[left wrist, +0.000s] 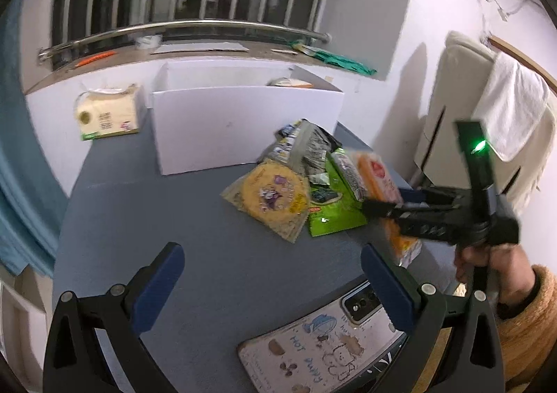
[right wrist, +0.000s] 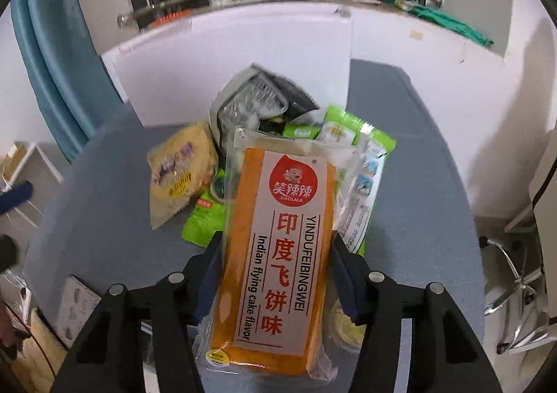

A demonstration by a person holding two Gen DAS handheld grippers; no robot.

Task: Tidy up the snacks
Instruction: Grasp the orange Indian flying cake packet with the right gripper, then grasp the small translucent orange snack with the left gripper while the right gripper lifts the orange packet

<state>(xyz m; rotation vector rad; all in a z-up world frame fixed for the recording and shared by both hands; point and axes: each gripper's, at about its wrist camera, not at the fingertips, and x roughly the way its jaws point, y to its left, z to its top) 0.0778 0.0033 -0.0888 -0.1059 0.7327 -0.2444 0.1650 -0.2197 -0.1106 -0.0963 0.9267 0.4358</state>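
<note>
Right gripper (right wrist: 276,253) closed around orange flying-cake packet (right wrist: 275,253), pads flush on both long edges, packet at near edge of snack pile (left wrist: 299,180). Left gripper (left wrist: 271,285) wide apart, empty, over bare tabletop (left wrist: 209,236) (phone (left wrist: 323,333) just below). Pick step underway. Next, probably: lift clear, carry to white box (left wrist: 243,121) behind pile.
</note>
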